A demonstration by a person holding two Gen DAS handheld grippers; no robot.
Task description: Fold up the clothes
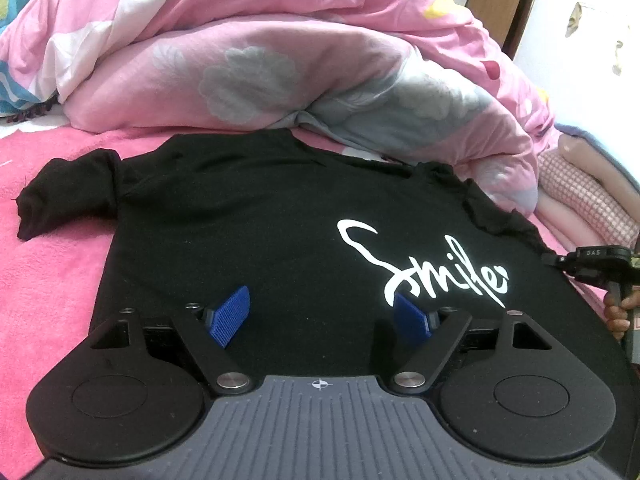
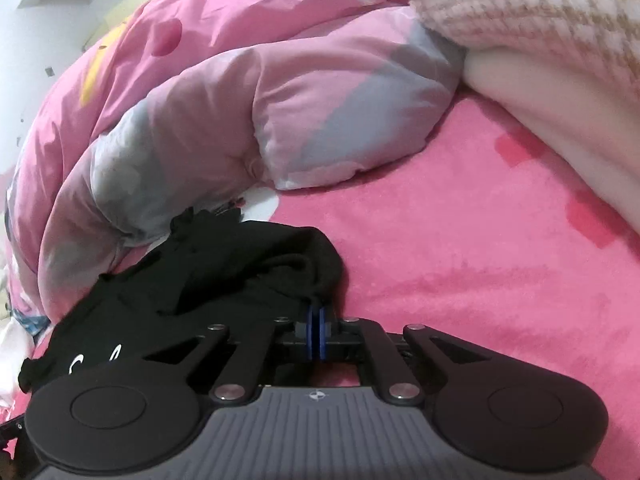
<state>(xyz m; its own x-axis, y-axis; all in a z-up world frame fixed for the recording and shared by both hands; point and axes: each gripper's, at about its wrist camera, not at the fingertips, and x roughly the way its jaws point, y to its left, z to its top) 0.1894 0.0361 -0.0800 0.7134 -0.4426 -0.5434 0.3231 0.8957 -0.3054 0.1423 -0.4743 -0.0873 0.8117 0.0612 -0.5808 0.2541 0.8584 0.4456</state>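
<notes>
The bed [image 1: 52, 280] is covered in a bright pink fleece sheet, with a rumpled pink duvet [image 1: 280, 60] printed with grey flowers heaped along its far side and, in the right wrist view, a cream waffle-knit blanket [image 2: 540, 20] bunched up at about one o'clock. On the sheet lies the black T-shirt [image 1: 248, 220], spread face up, its white "Smile" lettering [image 1: 424, 268] readable in the left wrist view at around three o'clock of the shirt's middle. One sleeve [image 1: 68, 196] flops out crumpled at ten o'clock; the body looks fairly flat, though the collar end nearest the duvet is a bit wrinkled. The left tool [image 1: 320, 318] hovers over the lower part of the shirt with its blue pads [image 1: 230, 316] standing well apart and nothing between them. The right tool [image 2: 318, 330] has its pads pressed together, and the edge of the bunched sleeve [image 2: 260, 268] on that side of the shirt appears caught at the tips (the cloth drapes right over them, so how much is pinched I can't quite see). In the left view that same tool sits at the far right edge at three o'clock, with the person's fingers [image 1: 618, 314] on its handle. As for progress, I'd say folding has barely begun: the shirt is laid out, no fold is made, both sleeves are out to the sides, and the sleeve turn-ins and the body folds are all left to do.
</notes>
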